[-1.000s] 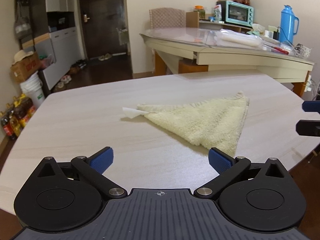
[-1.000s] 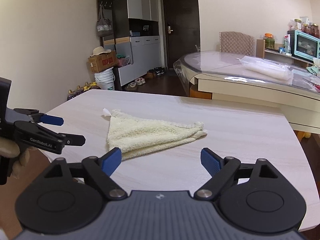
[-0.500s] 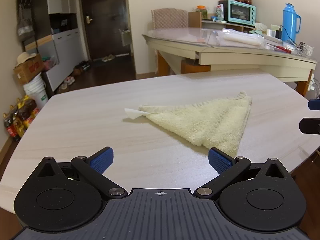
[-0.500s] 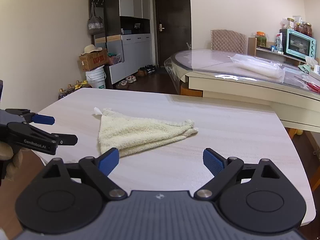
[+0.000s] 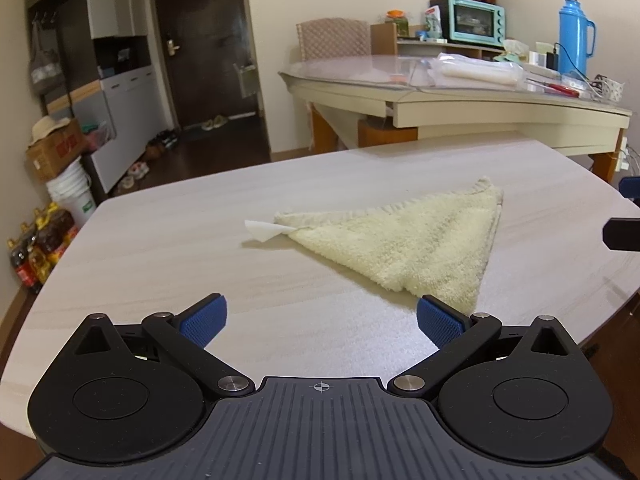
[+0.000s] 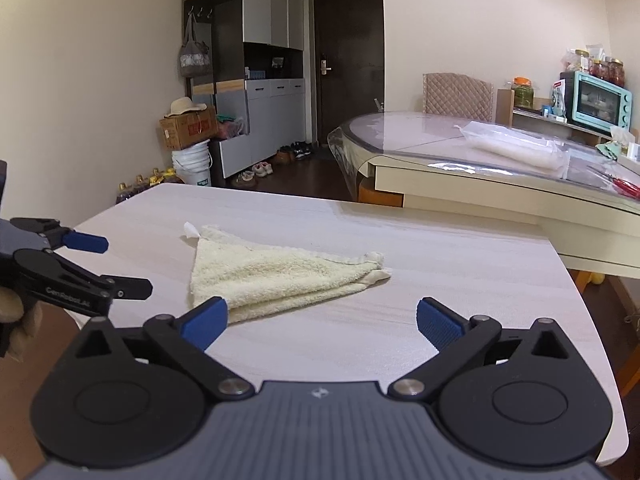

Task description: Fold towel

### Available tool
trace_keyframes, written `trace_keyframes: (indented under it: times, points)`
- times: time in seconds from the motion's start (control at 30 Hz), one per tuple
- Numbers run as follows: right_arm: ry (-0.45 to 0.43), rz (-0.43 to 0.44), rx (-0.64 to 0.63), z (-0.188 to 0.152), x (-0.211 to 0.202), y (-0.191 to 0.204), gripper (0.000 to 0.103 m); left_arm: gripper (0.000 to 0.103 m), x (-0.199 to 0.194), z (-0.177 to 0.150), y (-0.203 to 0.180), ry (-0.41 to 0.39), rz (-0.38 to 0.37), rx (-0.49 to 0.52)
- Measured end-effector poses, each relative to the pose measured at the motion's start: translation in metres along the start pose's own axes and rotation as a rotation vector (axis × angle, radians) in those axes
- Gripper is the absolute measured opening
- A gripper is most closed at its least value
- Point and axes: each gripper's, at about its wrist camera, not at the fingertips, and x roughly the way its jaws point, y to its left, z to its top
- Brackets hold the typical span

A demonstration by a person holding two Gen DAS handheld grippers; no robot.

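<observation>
A cream terry towel [image 5: 412,240] lies folded into a triangle on the pale wood table [image 5: 160,264], with a white tag sticking out at its left corner. It also shows in the right wrist view [image 6: 276,276]. My left gripper [image 5: 320,320] is open and empty, held above the table's near edge, short of the towel. My right gripper [image 6: 320,320] is open and empty, near the towel's front edge. The left gripper also shows at the left of the right wrist view [image 6: 116,266], open.
A second table [image 5: 460,92] with a clear cover stands behind, carrying a plastic-wrapped bundle, a blue thermos [image 5: 572,36] and a teal oven [image 5: 476,20]. Bottles, a bucket and a box [image 5: 52,152] sit on the floor at the left.
Both grippers have drawn back and risen slightly from the table. The towel has not moved. Both stay open.
</observation>
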Motion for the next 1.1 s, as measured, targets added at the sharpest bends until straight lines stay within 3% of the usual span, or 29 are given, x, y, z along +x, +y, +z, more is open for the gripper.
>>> trace_keyframes:
  times: [0.13,0.33,0.37,0.47,0.83,1.0,1.1]
  points:
    - [0.028,0.013,0.005,0.007,0.014,-0.004,0.094,0.103,0.004,0.003,0.004,-0.007,-0.008,0.015]
    - [0.074,0.010,0.018,0.025,0.050,-0.020,0.061,0.103,0.021,0.014,0.014,-0.008,-0.028,0.043]
    - [0.082,0.000,0.028,0.029,0.060,-0.025,0.052,0.103,0.025,0.017,0.017,-0.009,-0.031,0.042]
    - [0.095,-0.005,0.048,0.035,0.082,-0.036,0.040,0.103,0.036,0.023,0.025,-0.013,-0.036,0.043]
    - [0.176,-0.008,0.078,0.037,0.150,-0.058,0.033,0.103,0.069,0.037,0.043,-0.015,-0.074,0.022]
    - [0.159,0.000,0.081,0.036,0.147,-0.058,0.012,0.103,0.073,0.038,0.046,-0.020,-0.077,0.013]
    - [0.137,-0.005,0.074,0.037,0.141,-0.056,0.009,0.103,0.073,0.037,0.046,-0.021,-0.079,0.010]
